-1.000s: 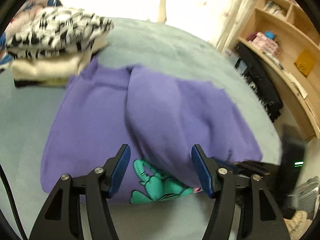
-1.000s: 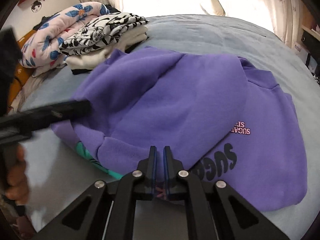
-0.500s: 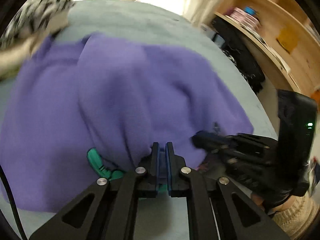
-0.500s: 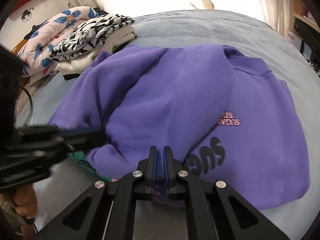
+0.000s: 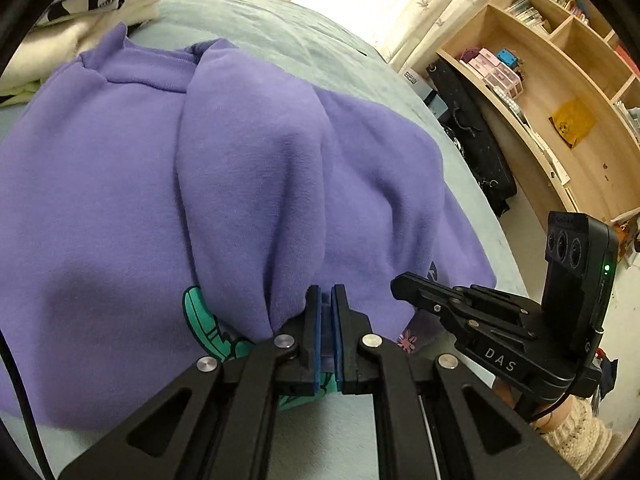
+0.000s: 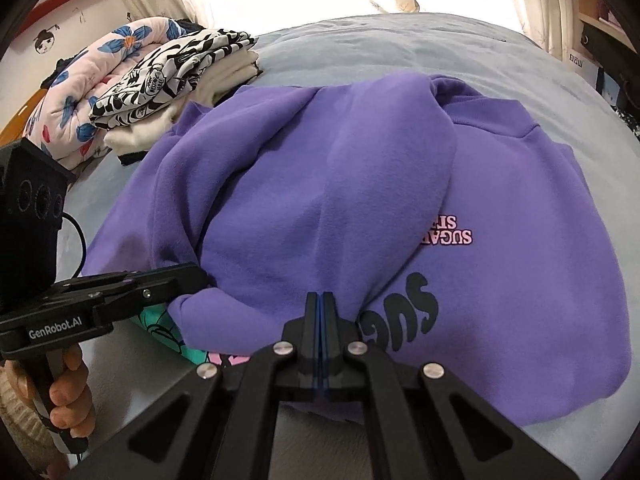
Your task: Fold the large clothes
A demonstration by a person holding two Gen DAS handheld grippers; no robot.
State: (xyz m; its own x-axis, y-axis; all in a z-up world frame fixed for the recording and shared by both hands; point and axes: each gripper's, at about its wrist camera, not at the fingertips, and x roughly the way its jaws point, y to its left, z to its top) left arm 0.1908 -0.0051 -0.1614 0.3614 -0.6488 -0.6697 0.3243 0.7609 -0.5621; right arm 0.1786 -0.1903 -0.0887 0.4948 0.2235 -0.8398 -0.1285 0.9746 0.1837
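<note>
A purple sweatshirt lies on the light blue bed, one sleeve folded across its body. My left gripper is shut on the bunched end of that fold near the teal print. In the right wrist view the sweatshirt shows black and pink lettering, and the left gripper bites the fold at the left. My right gripper is shut, its tips resting at the near hem. Whether it pinches any cloth there is hidden. It also reaches in as the right gripper in the left wrist view.
A stack of folded clothes with a black-and-white top sits behind the sweatshirt, beside a flowered quilt. Wooden shelves and a black case stand off the bed's right side. A hand holds the left gripper's handle.
My left gripper went from open to shut on the folded sleeve and sank closer to the bed. The right gripper stayed shut in place.
</note>
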